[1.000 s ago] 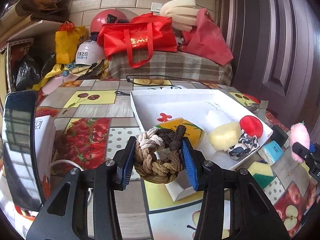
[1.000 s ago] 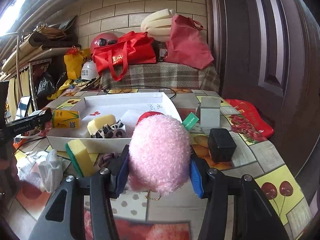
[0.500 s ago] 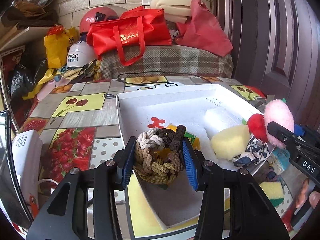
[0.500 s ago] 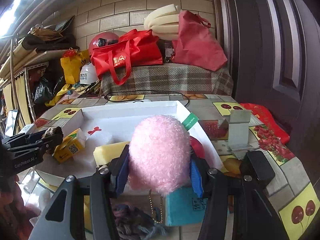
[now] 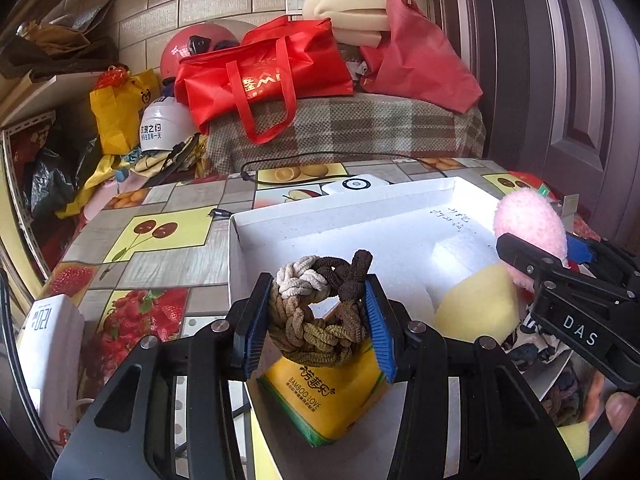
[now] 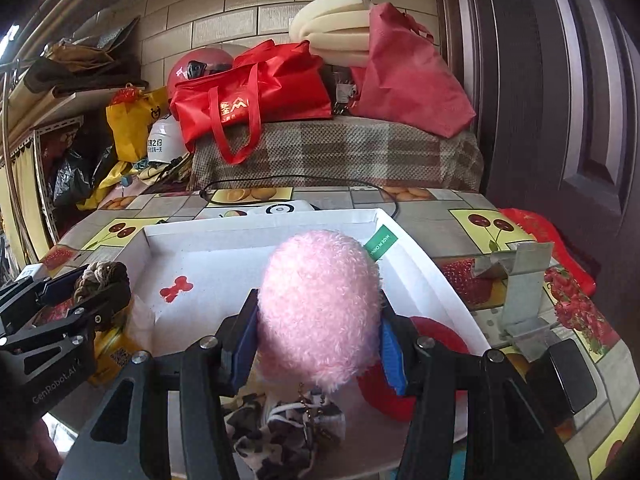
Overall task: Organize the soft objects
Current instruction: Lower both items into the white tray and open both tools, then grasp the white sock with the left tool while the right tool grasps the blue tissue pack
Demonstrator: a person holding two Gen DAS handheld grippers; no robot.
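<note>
Your braided rope ring (image 5: 318, 312), cream, olive and dark brown, is upright and pinched between blue pads over the white tray (image 5: 360, 220), above the yellow tissue pack (image 5: 328, 400). At its 3 o'clock, the fluffy pink pom-pom (image 6: 320, 312), also pinched, sits over the tray's right side. Yellow sponge (image 5: 476, 304) and patterned scrunchie (image 6: 284, 436) lie inside.

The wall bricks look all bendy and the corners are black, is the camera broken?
Not broken: both wrist views use a fisheye lens, so the brick wall and door curve and the corners go black. Left wrist view: the braided rope ring looks sharp. Right wrist view: the pink pompom is sharp too, with daylight glare top left.
</note>
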